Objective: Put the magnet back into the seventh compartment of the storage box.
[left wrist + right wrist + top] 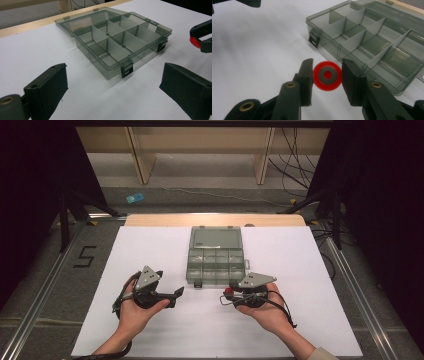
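Two hands enter from the bottom of the high view, each holding a hand-held gripper over a white-covered bench (150,245). At about 5 o'clock from the bench's middle, the right hand-held gripper (226,296) pinches a small red wheel (327,75) between its pads; in its own view the disc sits face-on, a grey ring and red hub showing, gripped by the rim on both sides. Holding it by the edge likely keeps the flat faces free so it can drop cleanly into a slot. At about 7 o'clock, the left hand-held gripper (179,293) has its jaws spread wide with nothing between them, pointed toward the box as if ready to steady it.

Between and just beyond the two tools, toward 12 o'clock, lies a smoky transparent compartment box (215,256), its lid folded back flat away from the person. Dividers split the tray into small cells; they look empty, though the tinted plastic makes that hard to confirm. The wheel hovers just beside the box's near corner, not yet over any cell.
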`<state>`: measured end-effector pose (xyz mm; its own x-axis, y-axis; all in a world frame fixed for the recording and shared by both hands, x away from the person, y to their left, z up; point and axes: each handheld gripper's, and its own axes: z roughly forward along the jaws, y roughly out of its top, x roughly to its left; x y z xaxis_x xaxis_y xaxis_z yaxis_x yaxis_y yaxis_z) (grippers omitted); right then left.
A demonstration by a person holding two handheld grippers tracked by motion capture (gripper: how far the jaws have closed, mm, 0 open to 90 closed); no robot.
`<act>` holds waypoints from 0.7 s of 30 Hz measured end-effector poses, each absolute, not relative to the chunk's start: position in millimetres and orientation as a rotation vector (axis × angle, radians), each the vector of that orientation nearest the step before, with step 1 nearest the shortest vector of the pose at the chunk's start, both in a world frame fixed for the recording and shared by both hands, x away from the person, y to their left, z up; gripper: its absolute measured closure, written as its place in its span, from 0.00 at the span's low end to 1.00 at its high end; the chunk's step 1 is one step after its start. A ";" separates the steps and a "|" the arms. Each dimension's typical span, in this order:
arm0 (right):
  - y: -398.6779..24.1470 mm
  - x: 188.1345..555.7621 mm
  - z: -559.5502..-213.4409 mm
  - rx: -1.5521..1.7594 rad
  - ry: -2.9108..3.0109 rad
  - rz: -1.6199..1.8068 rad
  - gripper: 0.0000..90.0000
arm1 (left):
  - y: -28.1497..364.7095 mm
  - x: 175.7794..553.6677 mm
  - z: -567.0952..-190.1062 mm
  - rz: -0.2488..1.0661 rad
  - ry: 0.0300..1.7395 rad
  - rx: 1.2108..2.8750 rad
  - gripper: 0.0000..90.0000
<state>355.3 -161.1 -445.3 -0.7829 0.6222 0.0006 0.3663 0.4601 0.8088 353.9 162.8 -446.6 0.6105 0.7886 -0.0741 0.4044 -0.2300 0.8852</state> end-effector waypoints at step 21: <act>-162.1 366.1 -438.1 0.869 2.380 1.240 0.70 | 162.7 354.4 -446.4 0.490 0.961 1.843 0.07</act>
<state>366.1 -162.1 -438.1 -0.7640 0.6453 -0.0023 0.3677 0.4383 0.8202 354.4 162.7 -446.4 0.6080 0.7903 -0.0759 0.4023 -0.2243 0.8876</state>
